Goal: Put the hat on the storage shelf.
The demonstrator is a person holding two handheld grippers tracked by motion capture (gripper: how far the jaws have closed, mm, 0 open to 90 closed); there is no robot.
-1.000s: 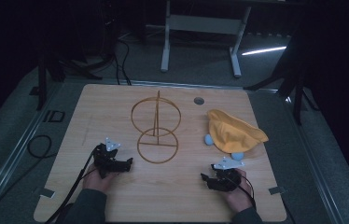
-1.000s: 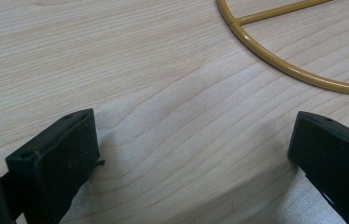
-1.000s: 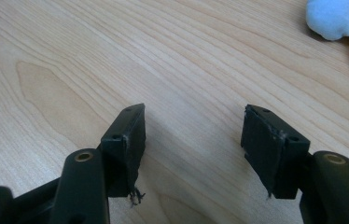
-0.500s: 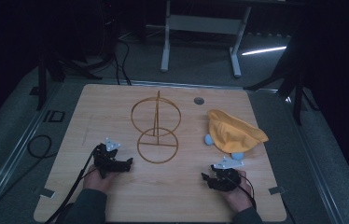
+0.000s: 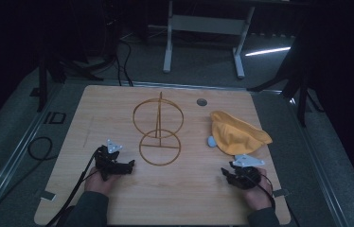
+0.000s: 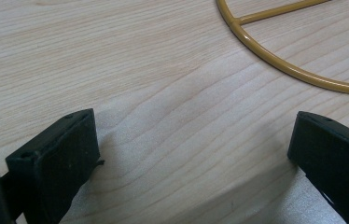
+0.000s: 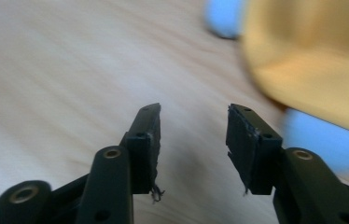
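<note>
Nearest the table's front edge, two hands come up from below in the high view, each holding a black gripper. At the left, the left gripper [image 5: 127,165] rests low over the wooden table [image 5: 118,109], its tips pointing toward the gold wire stand [image 5: 159,137]; in the left gripper view its jaws stand wide apart with only bare wood grain between them, and an arc of the stand's base ring [image 6: 284,63] curves across just beyond. At the right, the right gripper [image 5: 227,171] sits near the front right corner, a grey three-cornered plate on top. In the right gripper view its jaws have just been closing; they stand partly apart with nothing between them, clasping no object, and the picture is blurred.

Just beyond the right gripper lies the yellow cloth [image 5: 236,135], crumpled on the table's right side, its near edge close to the gripper's plate. A small pale blue piece [image 5: 211,141] shows at the cloth's left edge, and blue also shows beneath the cloth's near edge in the right gripper view.

Farther back, the wire stand's upright ring rises above its flat base ring at the table's middle. A small dark round hole [image 5: 202,101] sits near the far edge. Behind the table stands a grey metal frame [image 5: 203,28] on the dark floor.
</note>
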